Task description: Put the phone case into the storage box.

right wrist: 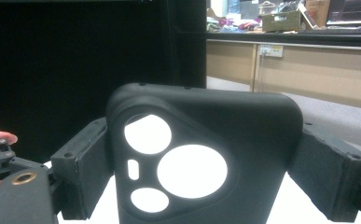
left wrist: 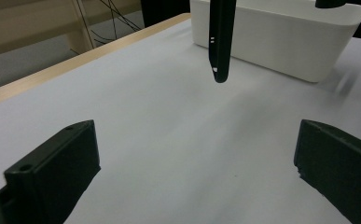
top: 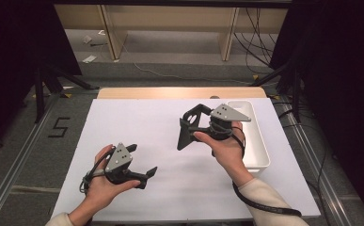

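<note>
Up at about two o'clock from the middle of the white table sheet [top: 137,132], the right gripper [top: 187,129] holds a black phone case [top: 189,128] clear of the surface, its jaws clamped on the case's two side edges. In the right gripper view the phone case [right wrist: 243,140] stands upright between the jaws with its back towards the camera, and three round camera holes and one small slot show the white sheet through them at its lower left. A white tray [top: 257,136] lies just beyond the right hand [top: 226,146], at three o'clock on the sheet, near its right edge. Down at seven o'clock the left gripper [top: 144,162] sits low over the sheet in the left hand [top: 102,181], its jaws spread wide with nothing between them; the left gripper view shows bare sheet between the two black jaws, the phone case [left wrist: 221,42] hanging edge-on at twelve o'clock and the white tray [left wrist: 281,37] behind it.
</note>
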A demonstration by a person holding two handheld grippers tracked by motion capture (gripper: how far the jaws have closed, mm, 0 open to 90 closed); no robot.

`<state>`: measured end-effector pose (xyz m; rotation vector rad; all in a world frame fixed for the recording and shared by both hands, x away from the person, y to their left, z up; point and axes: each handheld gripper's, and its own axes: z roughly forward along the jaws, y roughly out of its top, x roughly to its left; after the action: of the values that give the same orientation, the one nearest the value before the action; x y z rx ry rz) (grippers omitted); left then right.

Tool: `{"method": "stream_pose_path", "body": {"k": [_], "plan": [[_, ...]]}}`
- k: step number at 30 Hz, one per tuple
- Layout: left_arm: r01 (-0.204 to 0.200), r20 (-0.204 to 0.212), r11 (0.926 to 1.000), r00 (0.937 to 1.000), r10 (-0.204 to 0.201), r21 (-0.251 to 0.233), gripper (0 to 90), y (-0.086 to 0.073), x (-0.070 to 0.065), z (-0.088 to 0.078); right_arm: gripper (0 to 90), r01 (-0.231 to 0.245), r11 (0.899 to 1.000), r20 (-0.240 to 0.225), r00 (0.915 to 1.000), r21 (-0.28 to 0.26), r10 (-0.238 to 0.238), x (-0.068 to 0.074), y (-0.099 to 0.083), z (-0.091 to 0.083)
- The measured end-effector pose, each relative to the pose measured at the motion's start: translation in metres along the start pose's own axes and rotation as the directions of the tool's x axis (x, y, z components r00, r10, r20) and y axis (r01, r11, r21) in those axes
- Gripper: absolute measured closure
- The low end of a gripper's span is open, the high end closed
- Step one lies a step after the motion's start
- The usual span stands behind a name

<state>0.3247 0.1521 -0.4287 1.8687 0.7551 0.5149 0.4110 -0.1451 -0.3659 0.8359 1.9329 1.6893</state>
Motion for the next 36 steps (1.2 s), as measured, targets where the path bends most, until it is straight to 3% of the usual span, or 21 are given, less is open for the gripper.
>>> {"method": "stream_pose_path", "body": {"k": [36], "plan": [[0.008,-0.010,1.0000,0.9999,-0.008,-0.001,0.0,-0.001,0.002,0.001,14.8,-0.012,0.999,0.076,0.9970,-0.030,0.014,-0.019,0.012,-0.014]]}}
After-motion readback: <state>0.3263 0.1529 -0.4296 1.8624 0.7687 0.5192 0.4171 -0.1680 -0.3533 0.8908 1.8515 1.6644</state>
